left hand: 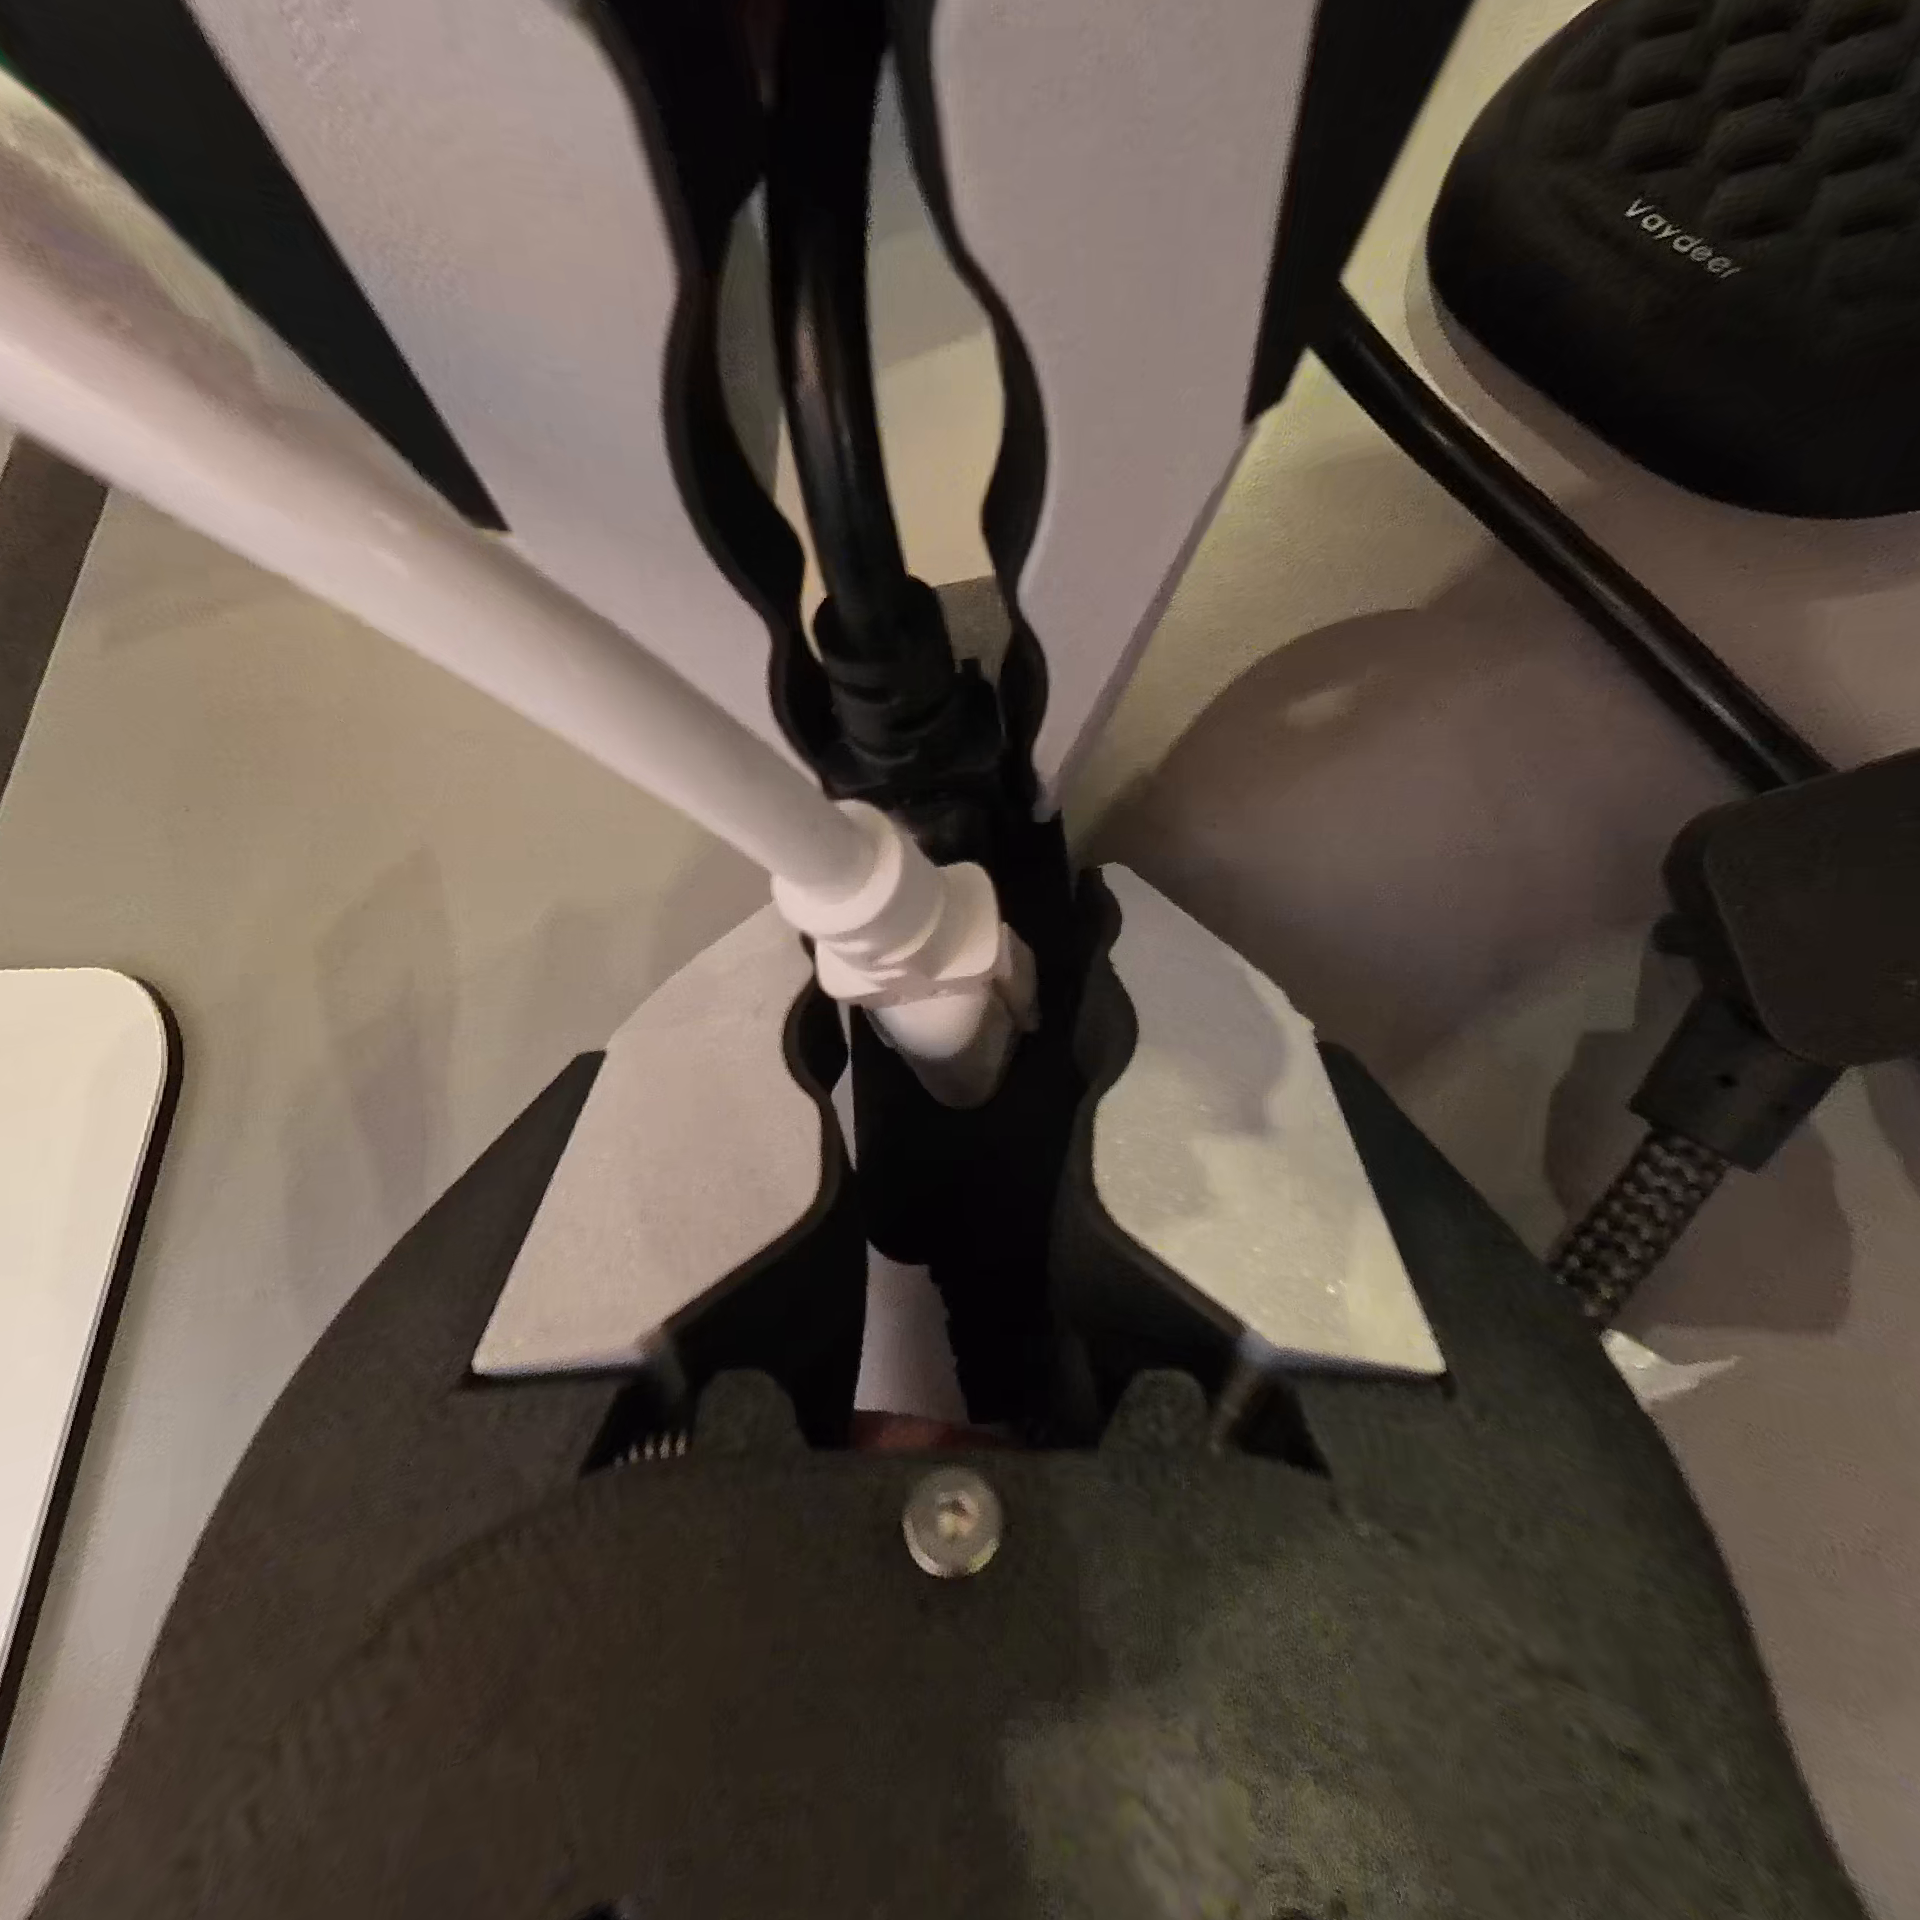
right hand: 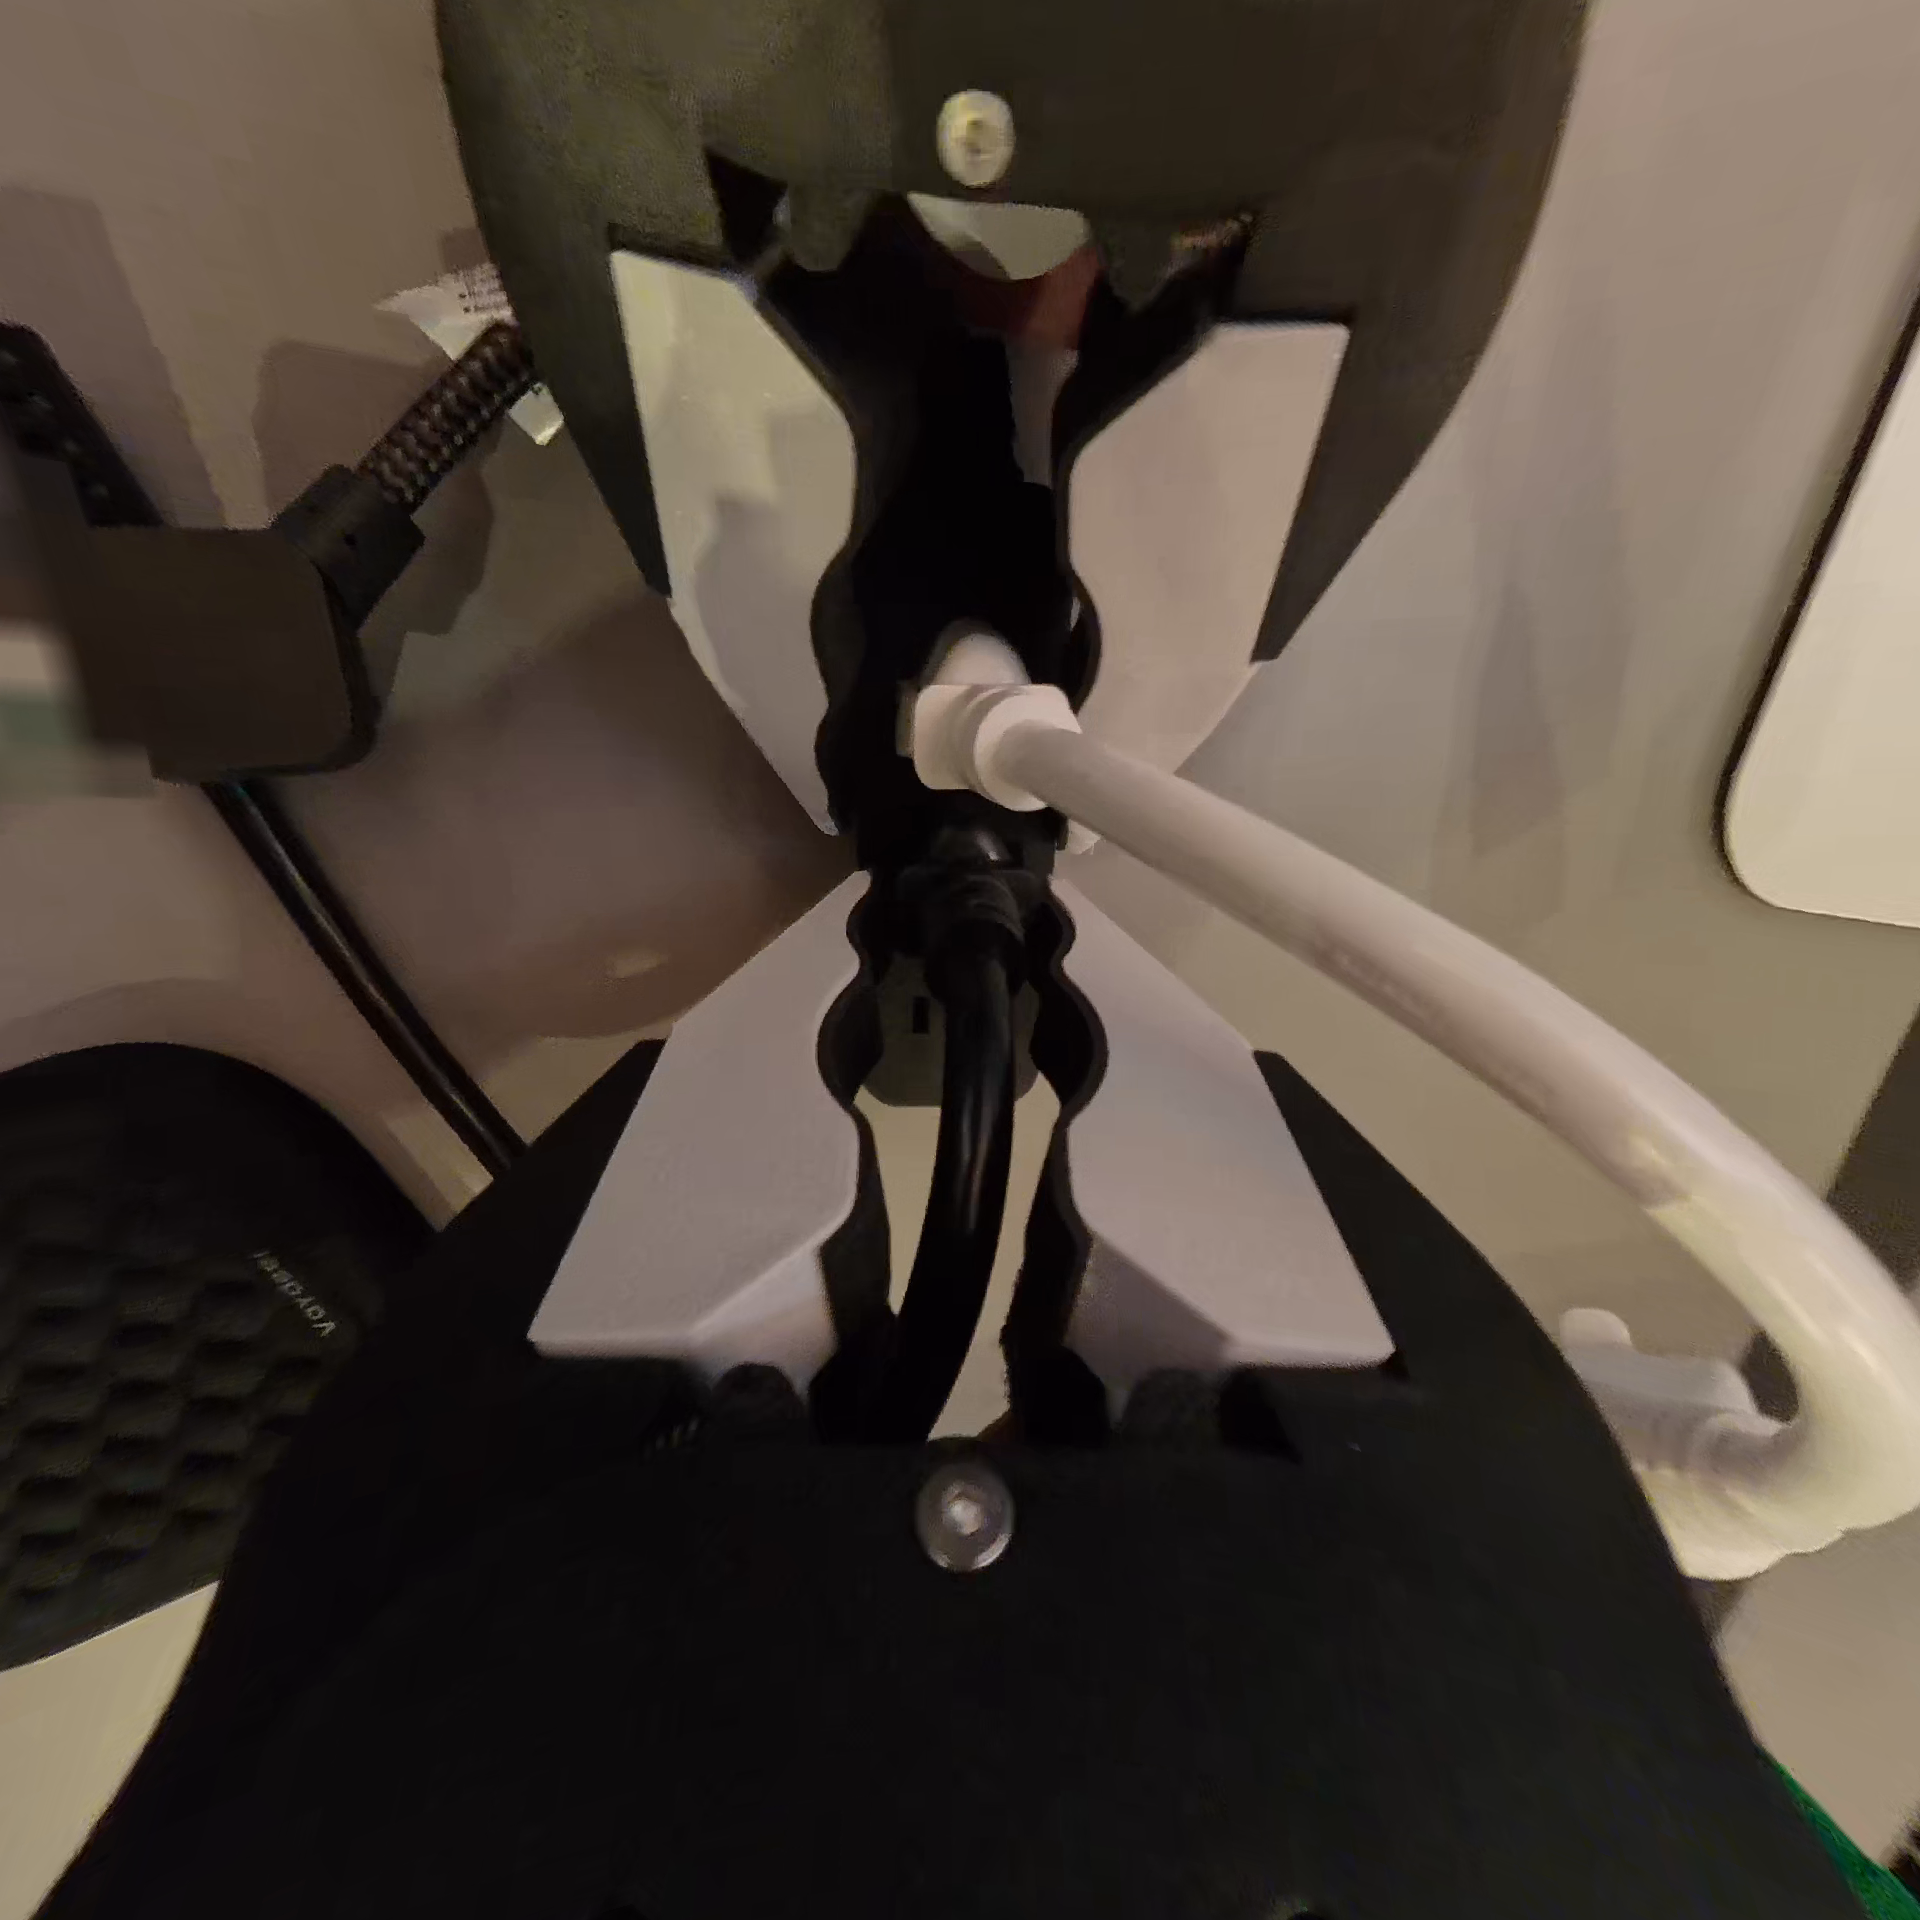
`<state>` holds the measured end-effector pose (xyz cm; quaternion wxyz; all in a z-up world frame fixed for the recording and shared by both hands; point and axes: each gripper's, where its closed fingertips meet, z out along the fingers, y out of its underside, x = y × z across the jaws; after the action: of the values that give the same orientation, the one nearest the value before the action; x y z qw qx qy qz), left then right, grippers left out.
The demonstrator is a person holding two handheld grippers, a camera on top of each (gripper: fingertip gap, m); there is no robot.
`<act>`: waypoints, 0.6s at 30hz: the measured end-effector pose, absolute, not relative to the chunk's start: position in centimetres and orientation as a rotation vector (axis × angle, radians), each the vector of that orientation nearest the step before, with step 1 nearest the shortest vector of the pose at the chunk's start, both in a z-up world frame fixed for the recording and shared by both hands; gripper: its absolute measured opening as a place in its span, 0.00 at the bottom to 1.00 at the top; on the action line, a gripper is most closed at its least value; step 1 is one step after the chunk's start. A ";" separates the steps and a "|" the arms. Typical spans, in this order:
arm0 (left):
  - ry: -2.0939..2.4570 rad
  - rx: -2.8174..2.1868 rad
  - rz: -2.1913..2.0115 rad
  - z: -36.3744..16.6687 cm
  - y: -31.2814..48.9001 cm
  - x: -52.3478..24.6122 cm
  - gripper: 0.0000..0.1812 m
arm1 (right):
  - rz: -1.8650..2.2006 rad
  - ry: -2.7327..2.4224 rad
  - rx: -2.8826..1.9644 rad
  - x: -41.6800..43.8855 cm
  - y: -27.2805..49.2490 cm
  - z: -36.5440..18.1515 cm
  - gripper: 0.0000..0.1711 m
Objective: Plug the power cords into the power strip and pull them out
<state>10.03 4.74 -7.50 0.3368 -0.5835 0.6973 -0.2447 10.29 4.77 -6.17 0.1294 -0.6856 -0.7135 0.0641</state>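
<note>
Two grippers face each other tip to tip over a light table. My left gripper (left hand: 951, 966) is shut on a white plug (left hand: 914, 935), whose thick white cord (left hand: 416, 540) runs off to the upper left. My right gripper (right hand: 961, 914) is shut on a black plug (right hand: 961, 883) with a black cord (right hand: 966, 1164). In the left wrist view the right gripper (left hand: 914, 769) comes in from above with the black plug (left hand: 894, 707). In the right wrist view the left gripper (right hand: 956, 779) holds the white plug (right hand: 977, 727). A dark grey body (right hand: 894, 1081) under the plugs, probably the power strip, is mostly hidden.
A black box with a braided cable (left hand: 1808, 914) lies right of the grippers, also in the right wrist view (right hand: 218, 665). A black padded wrist rest (left hand: 1714, 208) and a thin black cable (left hand: 1558, 540) lie beyond. A white dark-edged panel (left hand: 62, 1247) lies left. A second white plug (right hand: 1714, 1455) ends the white cord. The grippers are tip to tip, or close to it.
</note>
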 end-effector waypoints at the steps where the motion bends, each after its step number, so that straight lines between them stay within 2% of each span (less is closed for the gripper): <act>1: 1.822 -1.518 -0.638 -7.5 4.7 10.0 0.24 | 0.235 -2.065 -2.026 10.3 4.7 -6.2 0.12; 8: 1.819 -1.523 -0.650 -7.5 4.7 10.1 0.23 | 0.524 -2.011 -2.181 10.2 4.8 -6.1 0.13; 18: 1.819 -1.500 -0.627 -7.5 4.7 10.2 0.24 | 0.102 -2.062 -1.888 10.3 4.6 -5.9 0.13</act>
<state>10.18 4.71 -7.51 0.3438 -0.5772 0.7002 -0.2415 10.28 4.60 -5.89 0.1714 -0.6649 -0.7261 0.0358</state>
